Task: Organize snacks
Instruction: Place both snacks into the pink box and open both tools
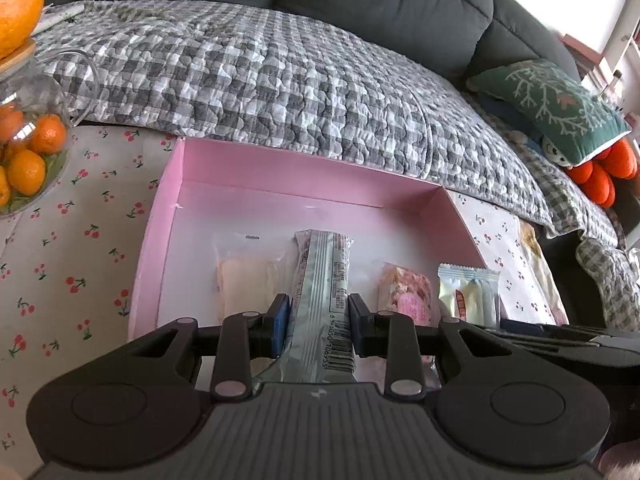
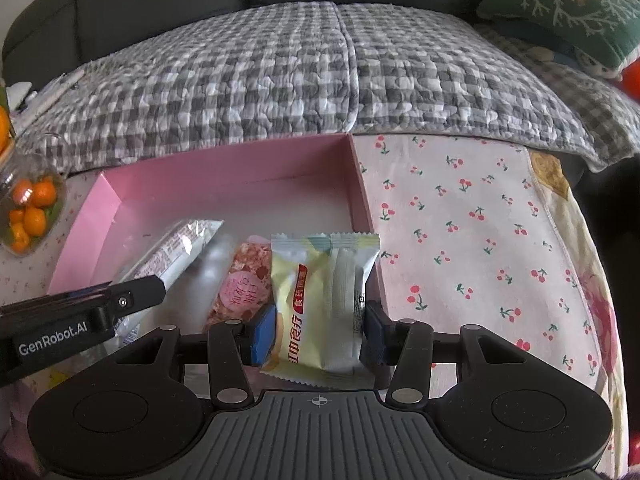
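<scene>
A pink box (image 1: pixel 280 168) (image 2: pixel 224 176) lies open on the cherry-print cloth. My left gripper (image 1: pixel 318 304) is shut on a long silver snack bar (image 1: pixel 320 280) (image 2: pixel 180 240), held over the box floor. My right gripper (image 2: pixel 320 320) is shut on a yellow and white snack packet (image 2: pixel 320 280) (image 1: pixel 468 292), at the box's right wall. On the box floor lie a clear-wrapped pale cake (image 1: pixel 244 276) and a pink wrapped snack (image 1: pixel 408 292) (image 2: pixel 244 280). The left gripper's finger (image 2: pixel 120 300) reaches in from the left of the right wrist view.
A glass jar of small oranges (image 1: pixel 28 152) (image 2: pixel 28 208) stands left of the box. A sofa with a grey checked quilt (image 1: pixel 260 72) (image 2: pixel 320 72) runs behind the table. A green cushion (image 1: pixel 552 108) lies at the right. The table edge (image 2: pixel 560 208) falls off to the right.
</scene>
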`<state>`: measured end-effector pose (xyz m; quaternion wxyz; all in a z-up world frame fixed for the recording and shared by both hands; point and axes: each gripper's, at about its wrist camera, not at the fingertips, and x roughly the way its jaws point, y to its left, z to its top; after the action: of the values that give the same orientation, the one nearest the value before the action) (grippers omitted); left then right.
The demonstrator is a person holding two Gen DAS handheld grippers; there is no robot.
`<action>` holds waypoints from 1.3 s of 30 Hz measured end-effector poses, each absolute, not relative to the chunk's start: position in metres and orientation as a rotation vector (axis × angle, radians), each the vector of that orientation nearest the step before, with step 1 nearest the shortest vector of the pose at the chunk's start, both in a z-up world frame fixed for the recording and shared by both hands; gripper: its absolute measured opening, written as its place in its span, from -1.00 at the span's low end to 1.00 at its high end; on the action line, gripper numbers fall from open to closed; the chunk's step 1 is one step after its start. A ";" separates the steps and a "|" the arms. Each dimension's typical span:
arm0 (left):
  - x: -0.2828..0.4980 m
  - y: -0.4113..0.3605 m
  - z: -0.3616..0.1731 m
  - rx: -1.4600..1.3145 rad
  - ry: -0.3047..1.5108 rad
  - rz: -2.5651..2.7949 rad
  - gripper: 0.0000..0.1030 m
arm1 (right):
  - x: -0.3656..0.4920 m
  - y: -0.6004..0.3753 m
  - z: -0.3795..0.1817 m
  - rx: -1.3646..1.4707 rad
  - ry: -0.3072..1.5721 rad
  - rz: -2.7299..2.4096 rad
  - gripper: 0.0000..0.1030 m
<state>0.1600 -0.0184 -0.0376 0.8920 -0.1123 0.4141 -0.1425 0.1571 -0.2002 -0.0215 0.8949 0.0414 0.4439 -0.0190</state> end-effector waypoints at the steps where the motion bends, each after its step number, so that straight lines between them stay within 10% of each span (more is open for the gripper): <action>1: 0.160 -0.019 -0.037 -0.233 0.860 -0.297 -0.46 | 0.157 -0.200 -0.022 0.084 0.916 -0.035 -0.09; 13: 0.165 -0.028 -0.040 -0.201 0.853 -0.305 -0.39 | 0.156 -0.206 -0.019 0.146 0.907 -0.027 -0.03; 18: 0.163 -0.027 -0.035 -0.193 0.837 -0.316 0.12 | 0.153 -0.214 -0.011 0.225 0.891 -0.007 0.12; 26: 0.149 -0.022 -0.026 -0.151 0.847 -0.318 0.46 | 0.133 -0.216 0.005 0.285 0.854 0.002 0.54; 39: 0.110 -0.005 0.001 -0.098 0.827 -0.314 0.82 | 0.093 -0.217 0.026 0.290 0.857 -0.044 0.65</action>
<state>0.1097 -0.0054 0.0006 0.9027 -0.0476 0.3998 -0.1518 0.0930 -0.2170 0.0265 0.8991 0.1403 0.4142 -0.0214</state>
